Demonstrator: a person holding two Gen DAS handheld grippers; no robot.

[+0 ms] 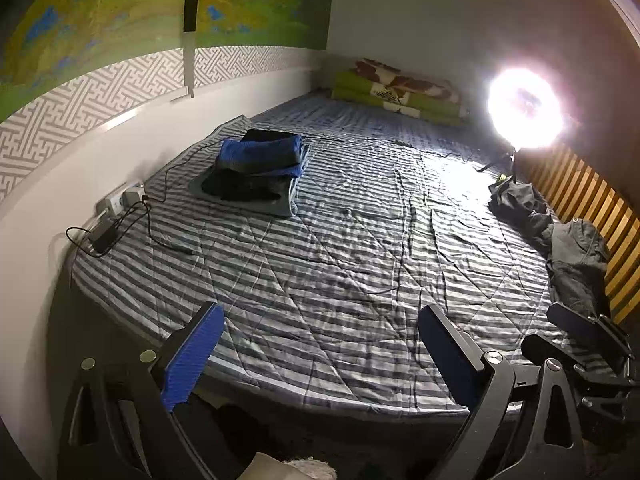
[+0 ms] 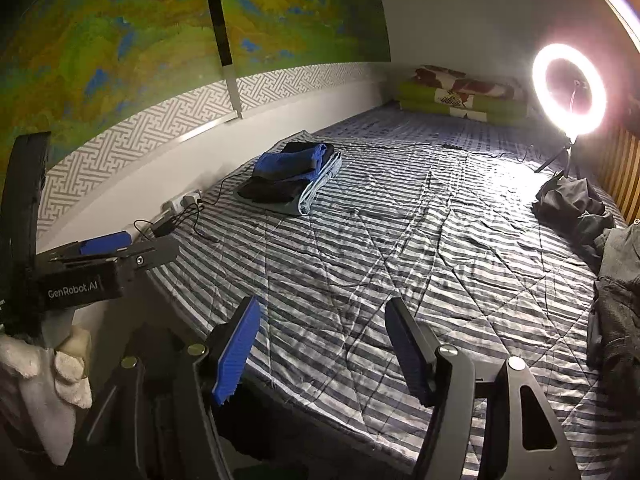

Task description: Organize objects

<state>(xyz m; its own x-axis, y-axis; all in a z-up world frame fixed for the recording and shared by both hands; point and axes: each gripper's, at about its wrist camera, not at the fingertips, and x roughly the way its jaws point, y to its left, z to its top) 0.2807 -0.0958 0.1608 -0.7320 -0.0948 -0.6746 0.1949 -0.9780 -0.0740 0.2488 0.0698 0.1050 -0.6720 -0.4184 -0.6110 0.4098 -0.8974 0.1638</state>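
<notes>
Bed (image 1: 340, 260), striped quilt: one folded stack of clothes (image 1: 256, 168) near the wall side; loose dark garments (image 1: 576, 256) heaped along the slatted right edge, unsorted. Left claw (image 1: 320, 356): jaws wide apart, nothing between them, above the near edge of the bed. Right claw (image 2: 324, 356): jaws partly apart, likewise empty. Step judged: between items, one piece apparently stacked, next to be fetched. Next move calls for reaching right to the dark garments, then folding on the clear middle. Obstacles: ring light (image 2: 570, 90) on a tripod beside the heap; charger cables (image 1: 120, 224) trailing by the wall socket near the stack.
</notes>
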